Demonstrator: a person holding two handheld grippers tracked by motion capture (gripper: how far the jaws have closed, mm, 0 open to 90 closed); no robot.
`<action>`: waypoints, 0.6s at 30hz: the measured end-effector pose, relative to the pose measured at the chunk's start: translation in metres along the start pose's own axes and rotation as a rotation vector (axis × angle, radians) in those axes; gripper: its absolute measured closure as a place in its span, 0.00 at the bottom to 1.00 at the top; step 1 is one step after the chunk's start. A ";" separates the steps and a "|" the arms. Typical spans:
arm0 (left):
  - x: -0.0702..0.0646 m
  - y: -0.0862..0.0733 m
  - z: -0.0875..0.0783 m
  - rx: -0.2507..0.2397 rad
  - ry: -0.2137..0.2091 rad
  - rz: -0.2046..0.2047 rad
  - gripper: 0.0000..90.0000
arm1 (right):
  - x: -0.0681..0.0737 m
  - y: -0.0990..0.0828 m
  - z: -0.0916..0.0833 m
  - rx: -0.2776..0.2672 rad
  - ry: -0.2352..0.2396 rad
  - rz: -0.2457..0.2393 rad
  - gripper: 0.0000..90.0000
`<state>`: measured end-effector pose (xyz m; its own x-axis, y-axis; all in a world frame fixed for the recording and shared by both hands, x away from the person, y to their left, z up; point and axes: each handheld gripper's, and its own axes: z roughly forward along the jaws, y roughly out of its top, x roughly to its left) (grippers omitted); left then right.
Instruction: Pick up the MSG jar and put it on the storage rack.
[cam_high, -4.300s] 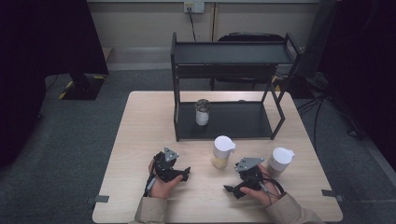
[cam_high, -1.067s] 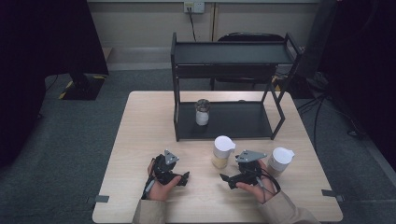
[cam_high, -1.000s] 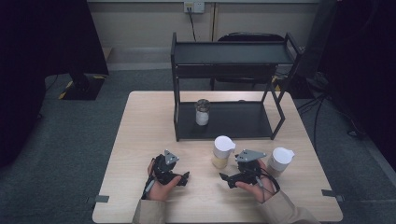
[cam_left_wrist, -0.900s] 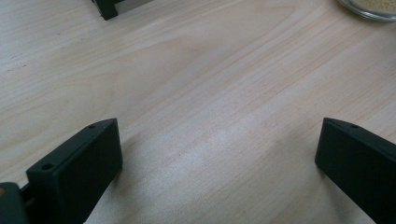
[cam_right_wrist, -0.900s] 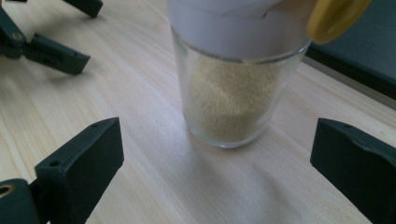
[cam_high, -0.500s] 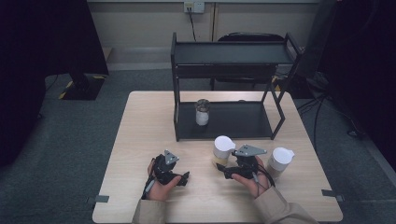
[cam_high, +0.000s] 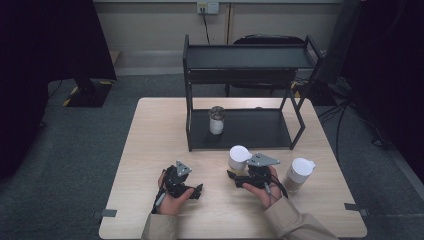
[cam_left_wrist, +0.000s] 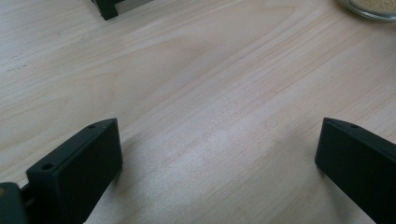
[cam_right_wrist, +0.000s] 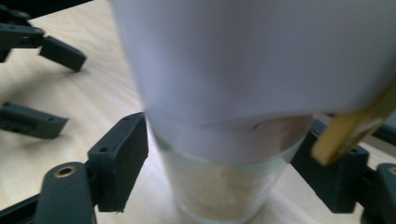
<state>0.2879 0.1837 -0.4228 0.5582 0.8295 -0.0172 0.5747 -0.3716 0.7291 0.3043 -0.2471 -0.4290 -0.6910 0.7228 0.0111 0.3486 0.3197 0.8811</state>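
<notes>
- While the right gripper (cam_right_wrist: 219, 163) has just been closing its jaws, they clamp the glass jar (cam_right_wrist: 224, 186) of pale grains, white-capped, on the desk (cam_high: 150, 145) before the rack (cam_high: 240, 130).
- Left gripper (cam_left_wrist: 215, 163) rests released.
- A second capped jar (cam_high: 298, 175) stands just beside.

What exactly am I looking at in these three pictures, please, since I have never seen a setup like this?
A person sits at a wooden table and holds a hand-held two-jaw tool in each hand. The high view looks down from above. The other two pictures come from cameras riding on the tools, looking along their black jaws.

The right gripper has just been closing its jaws around a glass jar with a white paper cover; in its own view the jaws sit against both sides of the jar's glass base. The left gripper is open over bare wood, holding nothing.

A second covered jar stands to the right, and a small jar stands on the lower level of a black shelf rack.
</notes>
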 end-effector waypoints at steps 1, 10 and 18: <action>0.000 0.000 0.000 0.000 0.000 0.000 0.00 | -0.002 0.000 0.002 -0.004 0.007 0.006 0.28; 0.000 0.000 0.000 0.000 0.000 0.000 0.00 | -0.004 -0.002 0.005 -0.021 0.015 -0.013 0.34; 0.000 0.000 0.000 0.000 0.000 0.000 0.00 | -0.007 0.001 0.005 -0.014 0.025 -0.027 0.34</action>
<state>0.2880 0.1837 -0.4228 0.5582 0.8295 -0.0175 0.5748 -0.3714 0.7291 0.3127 -0.2493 -0.4307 -0.7156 0.6985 -0.0013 0.3206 0.3302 0.8878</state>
